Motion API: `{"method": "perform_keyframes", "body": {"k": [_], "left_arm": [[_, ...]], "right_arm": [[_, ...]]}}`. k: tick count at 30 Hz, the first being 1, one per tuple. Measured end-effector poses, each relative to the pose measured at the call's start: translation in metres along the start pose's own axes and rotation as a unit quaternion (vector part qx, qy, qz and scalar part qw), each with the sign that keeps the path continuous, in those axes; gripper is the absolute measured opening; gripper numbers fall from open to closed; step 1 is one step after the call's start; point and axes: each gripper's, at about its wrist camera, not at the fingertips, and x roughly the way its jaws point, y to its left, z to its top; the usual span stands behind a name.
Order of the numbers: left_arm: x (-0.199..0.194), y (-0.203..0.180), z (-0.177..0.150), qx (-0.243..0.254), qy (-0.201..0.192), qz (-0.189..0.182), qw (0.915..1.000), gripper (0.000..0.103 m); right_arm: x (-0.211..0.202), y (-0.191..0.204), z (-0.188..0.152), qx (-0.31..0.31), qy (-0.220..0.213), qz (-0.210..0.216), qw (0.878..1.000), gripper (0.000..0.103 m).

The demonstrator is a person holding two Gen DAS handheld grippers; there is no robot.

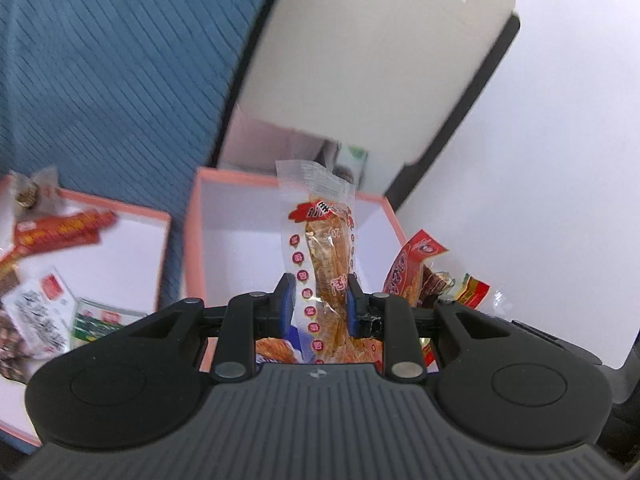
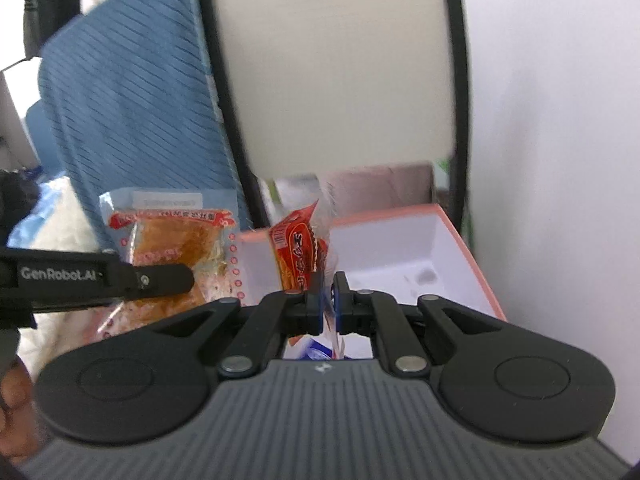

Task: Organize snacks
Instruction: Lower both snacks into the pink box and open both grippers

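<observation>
Left gripper (image 1: 320,300) is clamped on a clear packet with an orange snack inside (image 1: 326,248), pads pinching its lower half, packet standing upright above the jaws and in front of a pink-rimmed white box (image 1: 208,216). From the right wrist view the same packet (image 2: 176,240) shows flat-on, with the left gripper's black finger crossing its lower part. Right gripper (image 2: 329,300) is nearly closed, pinching the clear edge of a small red packet (image 2: 300,252), which sticks up tilted to the left over the near wall of the pink-rimmed box (image 2: 476,256); that box interior looks bare where visible. A second pink-rimmed box (image 1: 132,232) sits to the left in the left wrist view, holding several packets: a long red one (image 1: 64,230), a grey printed one (image 1: 38,316), a green-white one (image 1: 100,320). More red wrappers (image 1: 416,268) lie on the white desk (image 1: 540,200) just right of the first box. Blue ribbed fabric (image 1: 112,72) and a beige panel (image 1: 360,60) behind.
</observation>
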Motion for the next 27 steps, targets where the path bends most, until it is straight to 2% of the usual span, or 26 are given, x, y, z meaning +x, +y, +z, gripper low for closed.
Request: {"method": "perform_keyframes", "body": {"k": [11, 18, 19, 20, 22, 25, 26, 27], "left_arm": [[0.061, -0.013, -0.022, 0.005, 0.065, 0.007, 0.9979, 0.029], [0.073, -0.009, -0.024, 0.003, 0.074, 0.021, 0.9970, 0.030], [0.072, -0.008, -0.023, 0.001, 0.071, 0.024, 0.9972, 0.038], [0.072, -0.006, -0.021, -0.004, 0.070, 0.028, 0.9971, 0.061], [0.069, -0.003, -0.018, -0.011, 0.063, 0.039, 0.9972, 0.084], [0.058, -0.004, -0.016, 0.007, 0.042, 0.034, 0.9985, 0.084], [0.055, -0.005, -0.015, 0.009, 0.038, 0.033, 0.9987, 0.084], [0.050, -0.005, -0.014, 0.010, 0.032, 0.030, 0.9990, 0.084]], "right_arm": [[0.050, -0.045, -0.033, 0.025, 0.068, -0.014, 0.997, 0.008], [0.074, -0.054, -0.041, 0.034, 0.094, -0.010, 0.995, 0.010], [0.074, -0.058, -0.042, 0.035, 0.093, -0.010, 0.995, 0.010], [0.075, -0.058, -0.043, 0.035, 0.094, -0.011, 0.995, 0.010], [0.075, -0.059, -0.042, 0.036, 0.100, -0.011, 0.994, 0.010], [0.073, -0.059, -0.040, 0.034, 0.103, -0.007, 0.994, 0.011], [0.073, -0.059, -0.039, 0.031, 0.104, -0.009, 0.994, 0.016], [0.074, -0.060, -0.038, 0.031, 0.105, -0.010, 0.994, 0.042]]}}
